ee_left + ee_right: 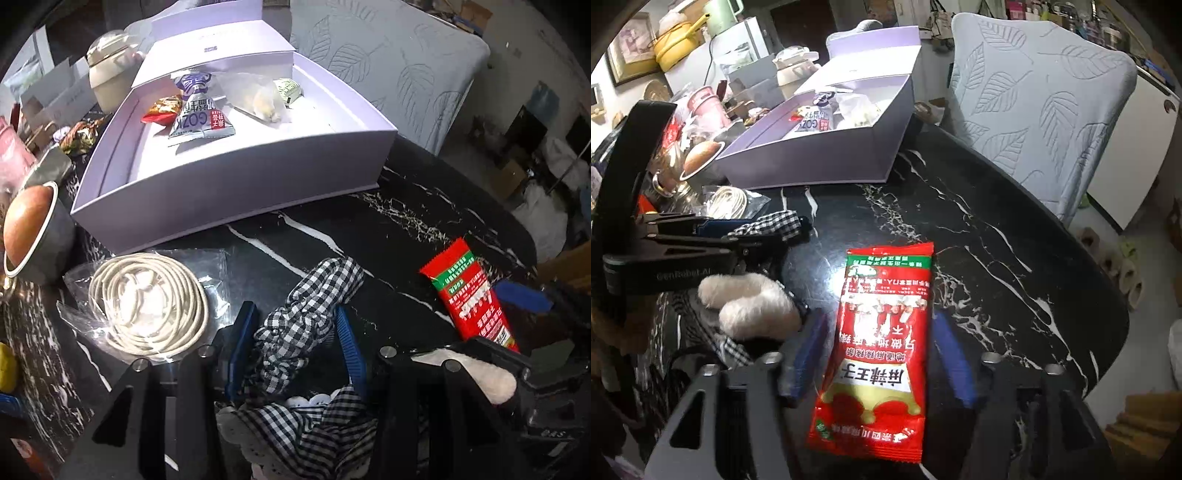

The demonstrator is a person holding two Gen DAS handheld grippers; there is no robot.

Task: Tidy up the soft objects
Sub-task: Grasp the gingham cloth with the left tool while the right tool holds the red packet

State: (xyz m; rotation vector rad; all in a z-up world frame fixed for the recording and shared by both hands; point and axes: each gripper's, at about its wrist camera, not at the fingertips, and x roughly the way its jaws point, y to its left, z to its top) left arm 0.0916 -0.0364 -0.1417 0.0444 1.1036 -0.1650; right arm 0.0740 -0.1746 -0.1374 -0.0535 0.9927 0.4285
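A black-and-white checked cloth point(295, 325) lies bunched on the black marble table point(406, 221). My left gripper point(295, 310) is shut on it, both blue pads pressing its sides. In the right wrist view that gripper point(757, 229) shows from the side with the checked cloth point(772, 221) in its tip. A red snack packet point(882, 332) lies flat on the table between the blue pads of my right gripper point(881, 321), which is open, with a gap on each side. The same packet point(469, 291) appears at the right of the left wrist view.
An open lilac box point(236, 184) stands behind, holding several snack packets. A coil of white cord in a clear bag point(147, 302) lies left of the cloth. A bowl with a brown round thing point(26, 229) sits far left. A leaf-patterned chair back point(1041, 110) rises beyond the table edge. A white fuzzy glove point(750, 299) holds the left gripper.
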